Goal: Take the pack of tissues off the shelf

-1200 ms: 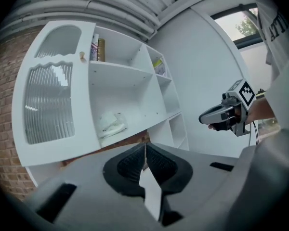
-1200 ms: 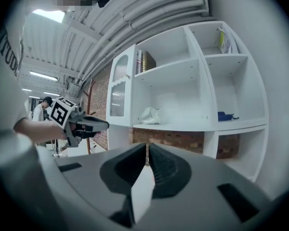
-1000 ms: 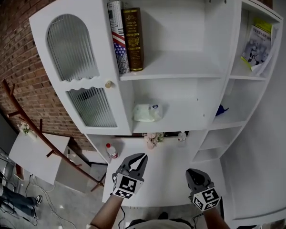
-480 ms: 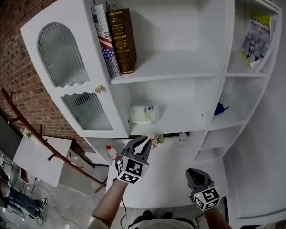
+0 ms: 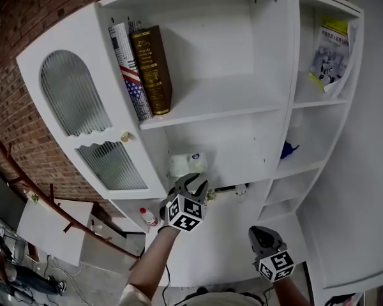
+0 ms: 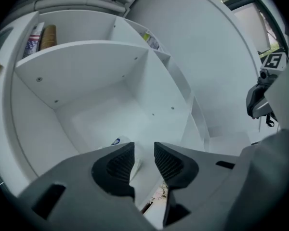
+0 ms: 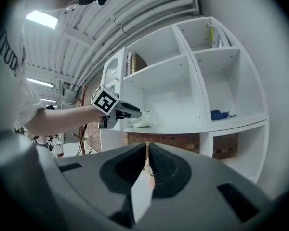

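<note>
The pack of tissues (image 5: 186,163) is a pale soft packet with a blue mark, lying at the left of the white shelf unit's middle compartment (image 5: 246,146). My left gripper (image 5: 193,183) is held up right in front of it. Its jaws have just been opening and stand apart with nothing between them. In the left gripper view (image 6: 144,150) the pack (image 6: 121,142) peeks out just beyond the left jaw. The right gripper view shows the left gripper (image 7: 135,112) almost at the pack (image 7: 145,119). My right gripper (image 5: 260,231) hangs low over the counter, shut and empty (image 7: 148,150).
Two upright books (image 5: 143,69) stand on the shelf above. A magazine (image 5: 329,50) leans in the upper right compartment, with a blue object (image 5: 287,150) below it. A ribbed-glass door (image 5: 70,91) is at the left. A red-capped bottle (image 5: 150,217) and small flowers (image 5: 210,195) are on the counter (image 5: 223,234).
My left gripper has risen from over the counter and moved in to the tissue pack's shelf, and its jaws have gone from shut to open. The right gripper has stayed put.
</note>
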### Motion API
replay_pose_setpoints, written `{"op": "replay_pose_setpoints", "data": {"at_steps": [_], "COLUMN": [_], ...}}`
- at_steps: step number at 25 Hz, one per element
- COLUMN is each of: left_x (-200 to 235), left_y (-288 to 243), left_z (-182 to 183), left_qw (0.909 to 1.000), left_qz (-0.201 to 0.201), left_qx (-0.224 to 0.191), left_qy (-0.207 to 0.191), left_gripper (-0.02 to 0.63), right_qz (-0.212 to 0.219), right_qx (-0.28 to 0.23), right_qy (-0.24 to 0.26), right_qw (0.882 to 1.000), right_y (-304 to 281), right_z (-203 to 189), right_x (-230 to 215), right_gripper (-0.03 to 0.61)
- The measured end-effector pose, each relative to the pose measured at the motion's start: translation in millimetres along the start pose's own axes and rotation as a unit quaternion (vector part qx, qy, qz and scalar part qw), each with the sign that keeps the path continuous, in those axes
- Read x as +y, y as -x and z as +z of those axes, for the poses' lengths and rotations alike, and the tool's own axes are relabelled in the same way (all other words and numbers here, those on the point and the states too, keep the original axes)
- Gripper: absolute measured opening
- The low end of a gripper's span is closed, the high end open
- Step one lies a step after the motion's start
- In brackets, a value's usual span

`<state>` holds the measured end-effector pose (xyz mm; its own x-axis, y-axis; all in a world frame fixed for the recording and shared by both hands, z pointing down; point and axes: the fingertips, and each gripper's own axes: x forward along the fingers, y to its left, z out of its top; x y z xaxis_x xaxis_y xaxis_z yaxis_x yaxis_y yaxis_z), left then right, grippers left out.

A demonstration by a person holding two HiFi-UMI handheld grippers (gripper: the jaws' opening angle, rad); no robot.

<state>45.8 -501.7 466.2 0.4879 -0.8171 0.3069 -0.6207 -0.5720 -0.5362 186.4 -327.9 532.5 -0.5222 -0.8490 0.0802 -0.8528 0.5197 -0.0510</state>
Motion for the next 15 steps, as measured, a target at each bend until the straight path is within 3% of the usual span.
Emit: {"op": "replay_pose_setpoints", "data": {"at_steps": [4, 15], "left_x": [12.3, 22.1], "left_y": [-24.2, -61.8], "left_z": [-8.1, -47.3], "left_qw": [0.9992, 0.9886], "left_qz": [0.001, -0.021], "left_qx": [0.039, 0.140], "left_qy": [-0.001, 0.051], "left_gripper": [0.126, 0.138], "right_qz": [-0.005, 0.002], "right_qx": [-0.002, 0.003], "right_qy": [-0.006, -0.015], "right_qw": [1.000, 1.000], "right_y": [-3.9, -13.8], "right_z": [0.7, -2.6], "right_x": [-2.4, -6.1], "right_gripper": [0.035, 0.035]}}
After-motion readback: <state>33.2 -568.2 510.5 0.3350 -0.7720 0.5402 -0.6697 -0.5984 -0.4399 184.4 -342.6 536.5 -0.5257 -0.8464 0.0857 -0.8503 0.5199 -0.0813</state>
